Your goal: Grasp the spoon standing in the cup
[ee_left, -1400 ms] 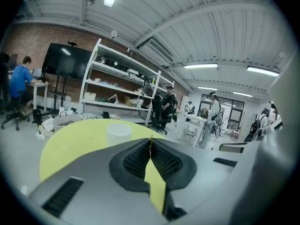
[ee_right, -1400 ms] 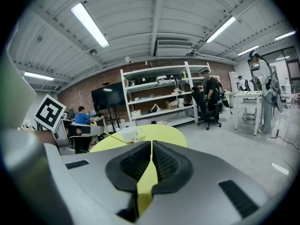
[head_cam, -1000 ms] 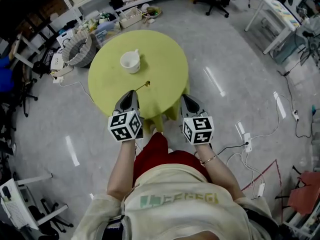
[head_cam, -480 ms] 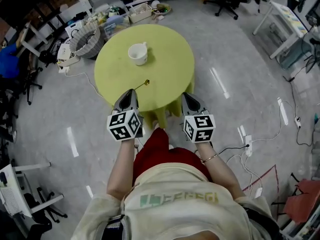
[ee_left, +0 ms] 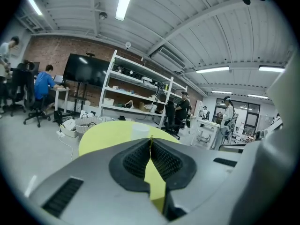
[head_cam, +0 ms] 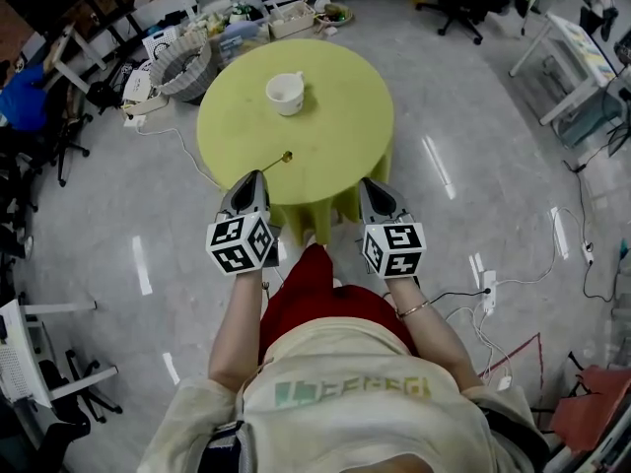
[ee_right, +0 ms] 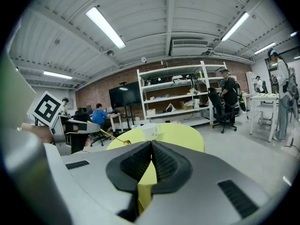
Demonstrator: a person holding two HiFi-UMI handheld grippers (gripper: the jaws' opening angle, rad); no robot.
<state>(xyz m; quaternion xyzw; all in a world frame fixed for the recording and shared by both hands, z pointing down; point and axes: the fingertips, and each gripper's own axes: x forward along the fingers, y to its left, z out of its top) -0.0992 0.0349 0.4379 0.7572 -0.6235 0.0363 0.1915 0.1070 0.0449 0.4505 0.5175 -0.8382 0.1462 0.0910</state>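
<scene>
A white cup (head_cam: 286, 92) stands on the round yellow-green table (head_cam: 335, 126), toward its far side, with nothing standing in it. My left gripper (head_cam: 258, 176) is shut on the handle of a gold spoon (head_cam: 277, 162); the spoon's bowl points toward the cup and hangs over the table's near part. In the right gripper view the spoon (ee_right: 115, 138) slants from the left gripper toward the cup (ee_right: 150, 131). My right gripper (head_cam: 373, 183) is shut and empty at the table's near edge. In the left gripper view the jaws meet on a thin sliver of the handle.
A woven basket (head_cam: 185, 69), boxes and shelves stand on the floor beyond the table. Office chairs (head_cam: 455, 8) and a white desk (head_cam: 572, 57) are at the right. Cables (head_cam: 532, 264) lie on the floor at the right. People sit and stand in the background.
The table and cup have drifted up and to the right in the head view. Both grippers keep their pose, the left still holding the spoon.
</scene>
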